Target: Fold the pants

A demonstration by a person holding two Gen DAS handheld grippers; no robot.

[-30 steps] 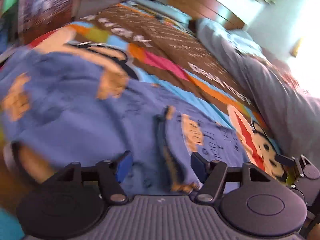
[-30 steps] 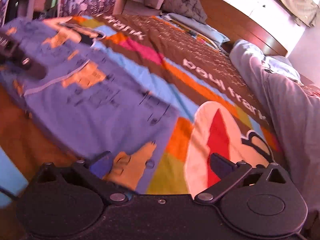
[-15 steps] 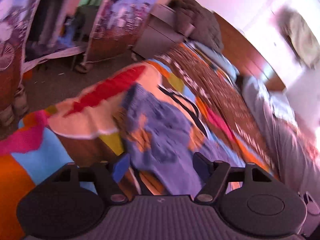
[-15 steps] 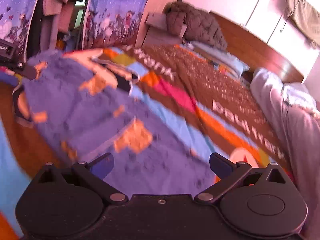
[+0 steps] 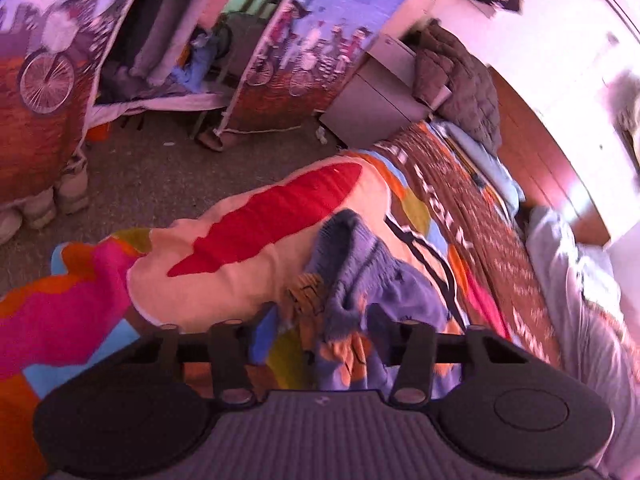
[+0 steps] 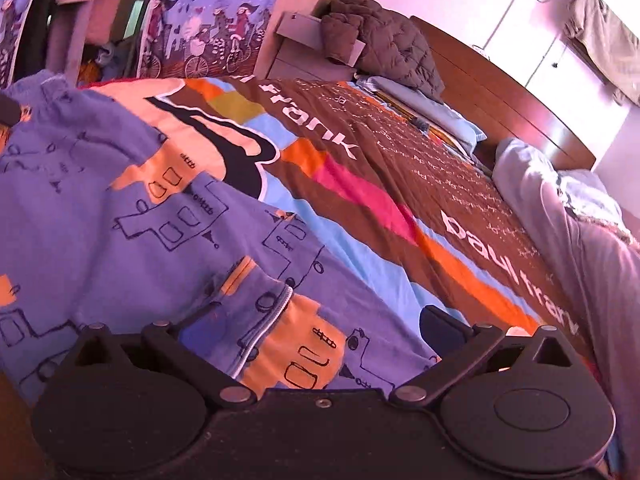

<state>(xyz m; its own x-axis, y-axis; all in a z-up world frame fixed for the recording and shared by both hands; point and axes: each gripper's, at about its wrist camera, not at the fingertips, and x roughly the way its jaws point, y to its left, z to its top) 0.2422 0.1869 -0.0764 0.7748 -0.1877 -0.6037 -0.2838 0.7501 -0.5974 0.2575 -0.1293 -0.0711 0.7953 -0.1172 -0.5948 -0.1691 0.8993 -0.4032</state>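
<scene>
the left tongs (image 5: 320,334) have just been closing on the bunched waistband of the blue cartoon-print cotton pants (image 5: 352,280); the right tongs (image 6: 316,328) gape apart over flat cloth; a fold looks ready to begin.

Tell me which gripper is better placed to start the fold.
Left, probably: the left gripper has bunched pants between jaws that have just been closing. The right gripper stands wide open over flat fabric.
</scene>
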